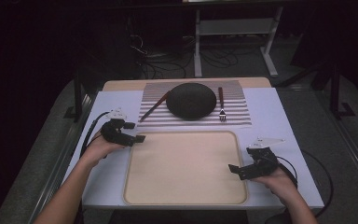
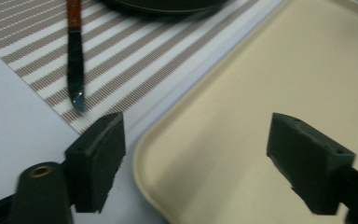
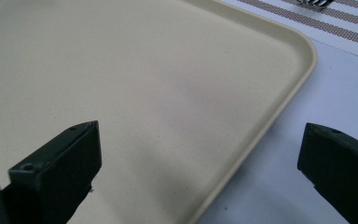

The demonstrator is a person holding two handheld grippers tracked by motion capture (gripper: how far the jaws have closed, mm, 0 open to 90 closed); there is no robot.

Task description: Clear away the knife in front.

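A beige tray [image 1: 182, 196] lies at the front of the white table, with nothing on it. Behind it a striped placemat [image 1: 235, 116] carries a dark round dish [image 1: 191, 100], a knife [image 1: 154, 106] on its left and a fork [image 1: 222, 105] on its right. My left gripper [image 1: 135, 132] hovers at the tray's far left corner, open, with nothing between its jaws. In the left gripper view [image 2: 196, 126] the knife's tip [image 2: 77, 98] lies just ahead on the mat. My right gripper [image 1: 242, 160] stands open over the tray's right rim [image 3: 279, 107], also holding nothing.
The table's white top [image 1: 279, 116] shows around the tray and the mat. Cables trail from both grippers off the table's sides. Dark floor, table legs and loose cables lie beyond the far edge.
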